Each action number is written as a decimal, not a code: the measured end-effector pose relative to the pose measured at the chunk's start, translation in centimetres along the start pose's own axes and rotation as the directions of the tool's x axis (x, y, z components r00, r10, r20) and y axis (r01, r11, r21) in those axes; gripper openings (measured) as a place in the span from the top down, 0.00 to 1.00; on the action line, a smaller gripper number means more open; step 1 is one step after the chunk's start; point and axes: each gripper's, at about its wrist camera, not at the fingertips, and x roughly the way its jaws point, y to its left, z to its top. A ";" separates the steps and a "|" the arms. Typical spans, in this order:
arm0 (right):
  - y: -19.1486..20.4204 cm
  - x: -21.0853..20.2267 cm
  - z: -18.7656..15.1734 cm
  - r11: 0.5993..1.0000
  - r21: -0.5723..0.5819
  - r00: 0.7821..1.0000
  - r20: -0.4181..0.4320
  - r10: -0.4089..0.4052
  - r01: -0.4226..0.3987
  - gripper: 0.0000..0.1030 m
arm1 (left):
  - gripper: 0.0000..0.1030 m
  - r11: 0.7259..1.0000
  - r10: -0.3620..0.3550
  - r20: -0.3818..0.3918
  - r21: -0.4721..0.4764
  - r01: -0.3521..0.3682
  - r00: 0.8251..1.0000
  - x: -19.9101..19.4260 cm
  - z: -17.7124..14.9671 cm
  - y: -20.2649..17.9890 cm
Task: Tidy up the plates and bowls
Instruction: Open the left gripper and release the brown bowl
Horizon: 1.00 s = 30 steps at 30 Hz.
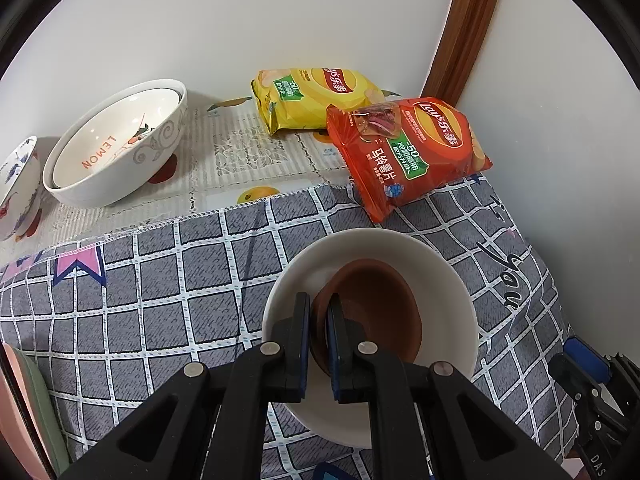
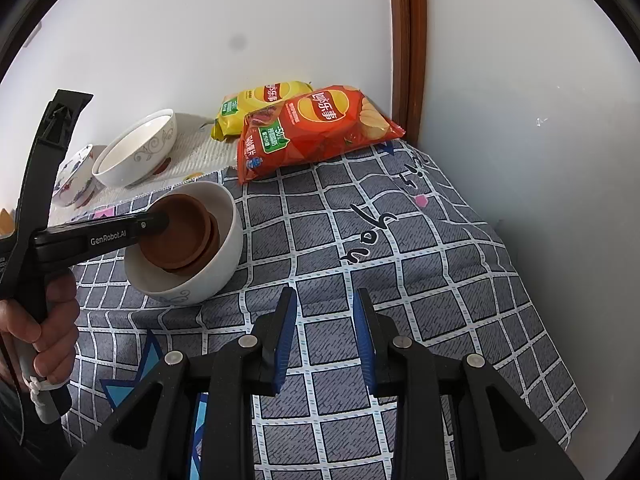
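Left claw (image 1: 319,308) clamps brown dishes (image 1: 376,312) nested inside white bowl (image 1: 440,276); right claw (image 2: 325,308) apart.

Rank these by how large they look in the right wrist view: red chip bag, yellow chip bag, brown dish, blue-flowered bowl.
1. red chip bag
2. brown dish
3. yellow chip bag, partly hidden behind the red one, and blue-flowered bowl, partly hidden too: too close to rank.

Brown saucers (image 1: 376,312) inside white bowl (image 1: 452,280)

Five bowls (image 1: 120,148), two crisp bags (image 1: 408,152)
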 end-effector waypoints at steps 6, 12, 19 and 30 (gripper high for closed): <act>-0.1 0.2 -0.1 1.000 0.000 1.000 -0.010 0.000 0.000 0.72 | 0.92 1.000 -0.001 -0.002 -0.001 0.001 1.000 0.2 0.0 0.0; 0.0 0.3 -0.2 1.000 0.004 1.000 -0.021 0.002 -0.002 0.72 | 0.92 1.000 -0.002 -0.002 -0.003 0.002 1.000 0.3 0.0 0.1; 0.0 0.5 -0.3 1.000 0.003 1.000 -0.027 0.003 -0.003 0.72 | 0.92 1.000 -0.006 -0.006 -0.007 0.006 1.000 0.4 0.0 0.2; 0.1 0.5 -0.4 1.000 0.005 1.000 -0.031 0.003 -0.002 0.70 | 0.92 1.000 -0.022 -0.012 -0.014 0.022 1.000 0.5 0.0 0.4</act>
